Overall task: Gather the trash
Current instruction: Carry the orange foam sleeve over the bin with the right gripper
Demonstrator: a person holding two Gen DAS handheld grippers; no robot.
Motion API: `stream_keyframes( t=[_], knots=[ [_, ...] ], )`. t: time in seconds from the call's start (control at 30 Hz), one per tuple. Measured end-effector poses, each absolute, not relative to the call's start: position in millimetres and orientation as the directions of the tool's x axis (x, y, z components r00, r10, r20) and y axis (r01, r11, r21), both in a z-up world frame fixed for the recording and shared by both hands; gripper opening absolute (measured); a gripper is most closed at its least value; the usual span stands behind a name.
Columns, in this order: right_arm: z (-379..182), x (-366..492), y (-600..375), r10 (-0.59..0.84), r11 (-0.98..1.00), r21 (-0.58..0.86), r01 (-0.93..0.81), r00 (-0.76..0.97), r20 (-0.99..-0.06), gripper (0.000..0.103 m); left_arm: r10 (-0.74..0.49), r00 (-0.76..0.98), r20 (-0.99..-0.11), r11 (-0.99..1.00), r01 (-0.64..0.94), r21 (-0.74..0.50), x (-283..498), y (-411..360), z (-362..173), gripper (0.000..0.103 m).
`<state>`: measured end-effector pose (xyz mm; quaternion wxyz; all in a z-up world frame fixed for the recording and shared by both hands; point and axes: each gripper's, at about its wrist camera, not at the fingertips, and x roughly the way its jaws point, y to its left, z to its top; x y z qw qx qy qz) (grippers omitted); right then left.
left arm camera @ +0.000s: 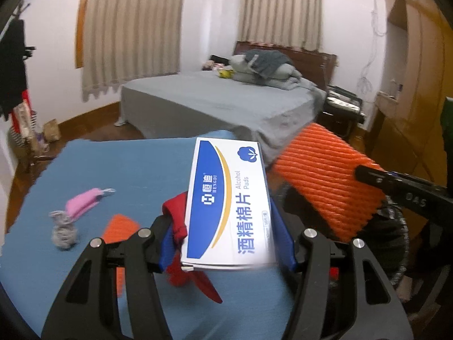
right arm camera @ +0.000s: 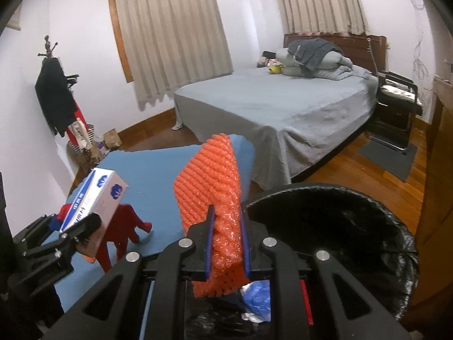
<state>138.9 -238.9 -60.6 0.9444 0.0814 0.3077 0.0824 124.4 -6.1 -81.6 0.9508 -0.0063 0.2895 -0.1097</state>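
My left gripper (left arm camera: 226, 243) is shut on a white and blue alcohol pads box (left arm camera: 226, 204), held above the blue table (left arm camera: 113, 170). The box also shows in the right wrist view (right arm camera: 93, 201). My right gripper (right arm camera: 228, 243) is shut on an orange foam net (right arm camera: 209, 187), held over the black-lined trash bin (right arm camera: 339, 226). The net also shows in the left wrist view (left arm camera: 325, 175). A red cloth item (left arm camera: 178, 218) lies under the box. A second orange foam piece (left arm camera: 120, 229), a pink item (left arm camera: 82, 202) and a grey crumpled wad (left arm camera: 63, 231) lie on the table.
A bed with a grey sheet (right arm camera: 269, 107) stands beyond the table. A coat rack with dark clothes (right arm camera: 55, 96) is at the left wall. A black chair (right arm camera: 396, 104) stands beside the bed. Blue trash (right arm camera: 259, 297) lies in the bin.
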Motion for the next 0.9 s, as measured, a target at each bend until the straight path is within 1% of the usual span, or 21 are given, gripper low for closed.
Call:
stream_keyframes(
  t=[0.27, 0.53, 0.7, 0.9],
  knots=[
    [-57.3, 142.3, -221.0, 0.239, 0.967, 0.208, -0.144, 0.793, -0.56, 0.016, -0.088, 0.825, -0.558, 0.996, 0.069, -0.055, 119.5, 53.8, -73.5, 0.056],
    [-63.4, 143.9, -218.2, 0.254, 0.963, 0.218, -0.155, 0.785, -0.565, 0.016, -0.038, 0.827, -0.561, 0.999, 0.017, -0.042, 118.2, 80.4, -66.6, 0.056],
    [-74.8, 152.0, -215.3, 0.27, 0.959, 0.231, -0.162, 0.765, -0.584, 0.016, -0.02, 0.809, -0.588, 1.0, 0.006, -0.025, 127.8, 80.6, -88.3, 0.056],
    [-86.2, 160.2, -198.9, 0.298, 0.952, 0.242, -0.187, 0.74, -0.602, 0.016, -0.023, 0.777, -0.63, 0.999, -0.002, -0.04, 145.9, 86.1, -124.3, 0.057]
  ],
)
